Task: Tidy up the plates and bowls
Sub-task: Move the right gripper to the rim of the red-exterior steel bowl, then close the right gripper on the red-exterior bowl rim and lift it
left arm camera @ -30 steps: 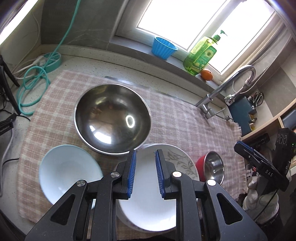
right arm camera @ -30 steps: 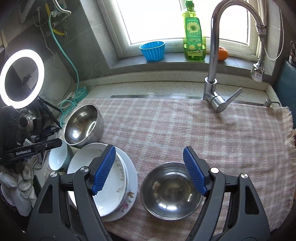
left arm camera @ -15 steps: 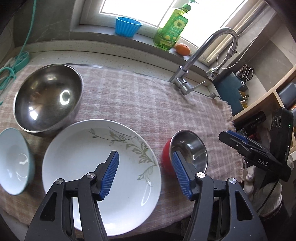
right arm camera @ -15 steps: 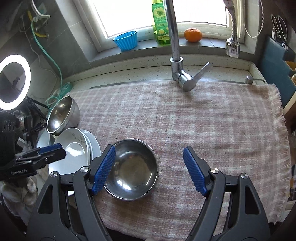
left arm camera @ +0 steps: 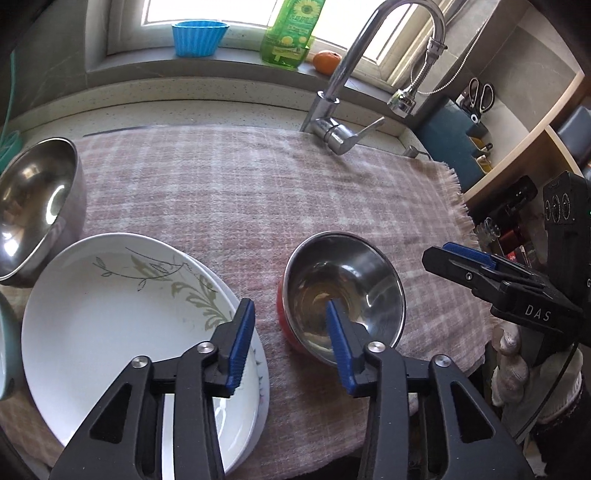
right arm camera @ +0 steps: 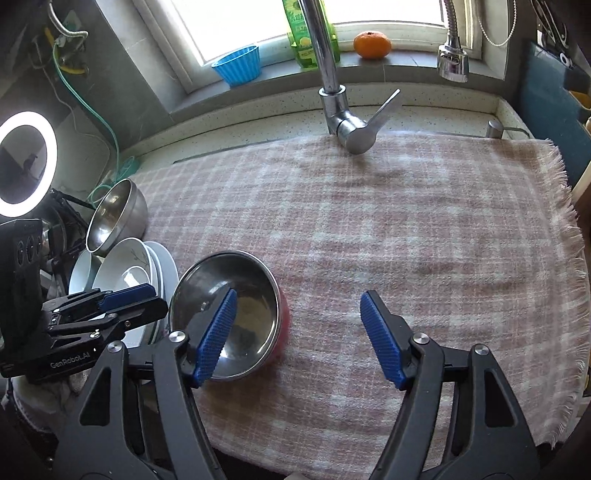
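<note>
A small steel bowl with a red outside (left arm camera: pixel 343 291) (right arm camera: pixel 225 314) stands on the checked cloth. My left gripper (left arm camera: pixel 290 343) hovers at its left rim: one finger over the plates' edge, the other over the bowl's inside. Its jaws are closing with the rim between them, and no pad visibly touches it. My right gripper (right arm camera: pixel 298 338) is closing too; its left finger overlaps the bowl's inside and its right finger is above bare cloth, with no pad pressing. Left of the bowl is a stack of white leaf-patterned plates (left arm camera: pixel 122 325) (right arm camera: pixel 125 266), then a large steel bowl (left arm camera: pixel 33 206) and a pale blue bowl (right arm camera: pixel 79 273).
The checked cloth (right arm camera: pixel 406 229) covers the counter. A tall faucet (right arm camera: pixel 332 74) rises at the back middle. A blue cup (left arm camera: pixel 199 37), a green soap bottle (left arm camera: pixel 288 33) and an orange (right arm camera: pixel 371 44) sit on the sill. A ring light (right arm camera: pixel 26 162) stands left, shelves (left arm camera: pixel 517 122) right.
My left gripper swung right, from over the plates to the small bowl's rim; its jaws widened, then narrowed. My right gripper shifted right and lower, and its jaws narrowed slightly.
</note>
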`<state>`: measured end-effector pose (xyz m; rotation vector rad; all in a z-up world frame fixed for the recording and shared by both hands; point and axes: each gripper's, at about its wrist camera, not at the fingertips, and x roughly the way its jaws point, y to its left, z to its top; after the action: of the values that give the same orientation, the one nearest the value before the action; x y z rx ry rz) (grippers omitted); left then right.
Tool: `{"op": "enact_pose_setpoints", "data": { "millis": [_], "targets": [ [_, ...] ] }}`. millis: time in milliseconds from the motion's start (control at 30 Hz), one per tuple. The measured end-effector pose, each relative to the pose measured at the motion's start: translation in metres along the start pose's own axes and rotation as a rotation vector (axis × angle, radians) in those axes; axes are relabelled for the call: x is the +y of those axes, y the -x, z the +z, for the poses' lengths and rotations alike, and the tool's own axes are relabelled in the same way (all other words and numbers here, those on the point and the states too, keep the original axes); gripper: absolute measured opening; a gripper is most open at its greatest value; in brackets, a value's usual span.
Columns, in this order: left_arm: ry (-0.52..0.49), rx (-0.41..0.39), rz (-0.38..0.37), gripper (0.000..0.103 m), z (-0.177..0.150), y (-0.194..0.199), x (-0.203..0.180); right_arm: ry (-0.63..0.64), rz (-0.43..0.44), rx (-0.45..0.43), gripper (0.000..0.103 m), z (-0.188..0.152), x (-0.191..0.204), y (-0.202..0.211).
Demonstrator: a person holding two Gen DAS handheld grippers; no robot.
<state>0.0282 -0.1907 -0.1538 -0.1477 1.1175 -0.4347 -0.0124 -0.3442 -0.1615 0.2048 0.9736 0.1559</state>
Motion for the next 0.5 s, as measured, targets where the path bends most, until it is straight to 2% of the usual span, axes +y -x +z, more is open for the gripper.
{"op": "enact_pose_setpoints", "data": {
  "millis": [67,267,333,500],
  "targets": [
    [-0.002,0.012,0.005,0.031,0.001,-0.005,-0.001,0.004,0.019,0.024,0.055,-0.002,0.0,-0.006],
    [0.01,0.055,-0.006,0.027,0.005,-0.017,0.001,-0.015,0.074,0.086,0.036,-0.009,-0.002,-0.023],
    [0.008,0.065,-0.002,0.025,0.006,-0.02,0.0,-0.015,0.085,0.106,0.031,-0.01,-0.001,-0.029],
    [0.016,0.088,-0.005,0.022,0.007,-0.028,0.0,-0.019,0.093,0.128,0.025,-0.011,-0.001,-0.035]
  ]
}}
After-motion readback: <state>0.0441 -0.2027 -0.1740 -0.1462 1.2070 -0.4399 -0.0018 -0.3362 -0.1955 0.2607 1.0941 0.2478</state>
